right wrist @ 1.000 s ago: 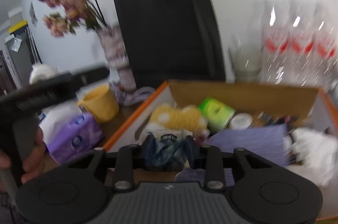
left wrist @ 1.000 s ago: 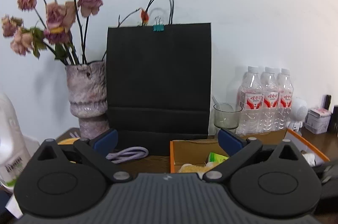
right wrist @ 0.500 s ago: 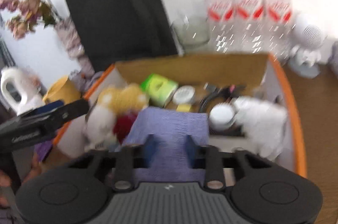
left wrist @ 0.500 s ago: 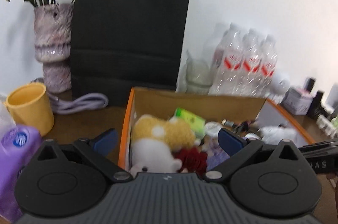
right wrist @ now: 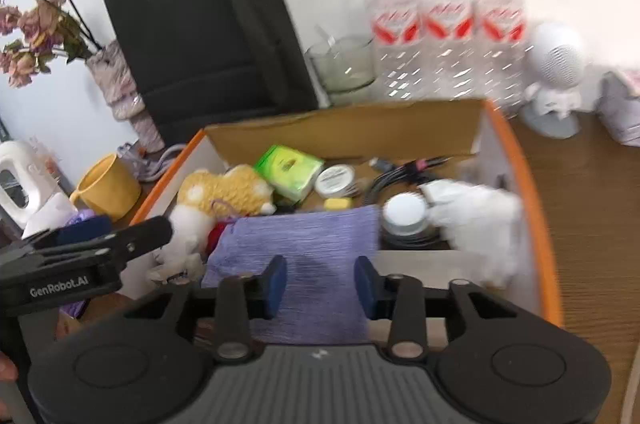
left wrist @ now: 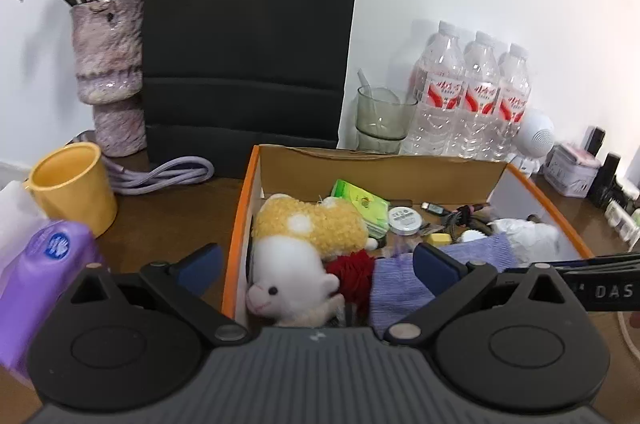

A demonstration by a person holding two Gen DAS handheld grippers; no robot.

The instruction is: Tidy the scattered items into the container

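Right claw (right wrist: 320,282) hovers over the purple cloth (right wrist: 304,244) lying in the orange-rimmed box (right wrist: 536,224), jaws opening, nothing between them. Left claw (left wrist: 316,264) spread wide, empty, above the plush toy (left wrist: 304,240) in the box. Yellow cup (left wrist: 72,184) and purple tissue pack (left wrist: 36,276) sit on the surface (left wrist: 168,220) outside.

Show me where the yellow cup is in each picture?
Left wrist view: the yellow cup stands at the left edge, on the table left of the orange box, in front of the vase.
Right wrist view: the cup is at the left, partly blurred, just outside the box's left wall.
Shared landmark: the black paper bag behind the box.
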